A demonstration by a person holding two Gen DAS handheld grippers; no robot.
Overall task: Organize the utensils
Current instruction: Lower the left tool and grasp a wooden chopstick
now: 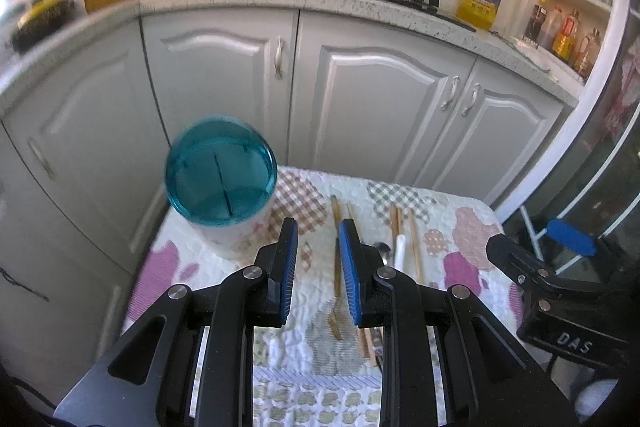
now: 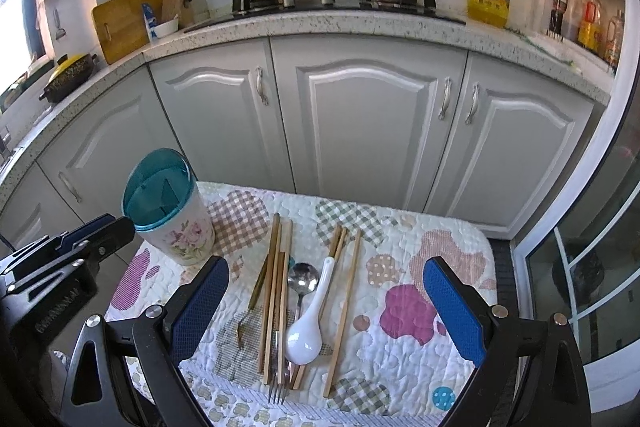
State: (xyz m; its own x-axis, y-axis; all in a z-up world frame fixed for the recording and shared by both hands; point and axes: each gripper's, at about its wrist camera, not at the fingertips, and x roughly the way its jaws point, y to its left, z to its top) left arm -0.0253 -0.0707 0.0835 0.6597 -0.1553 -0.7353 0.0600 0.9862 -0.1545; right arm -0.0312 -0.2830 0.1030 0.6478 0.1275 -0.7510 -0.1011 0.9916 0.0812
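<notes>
While chopsticks (image 2: 276, 291) lie loose, holder (image 2: 168, 205) beside

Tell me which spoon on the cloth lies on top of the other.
The white ceramic spoon: its handle crosses over the metal spoon, which lies beneath it beside the chopsticks.

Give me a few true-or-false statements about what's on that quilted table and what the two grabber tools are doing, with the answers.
1. The utensil holder stands upright on the quilted cloth. True.
2. The white spoon is inside the holder. False: it lies on the cloth among the chopsticks.
3. The right gripper has its jaws spread wide, holding nothing. True.
4. The left gripper is clamped on a chopstick. False: its jaws are apart and empty.
5. A metal spoon lies beside the white spoon. True.
6. A fork sits in the holder. False: the fork lies on the cloth.
</notes>
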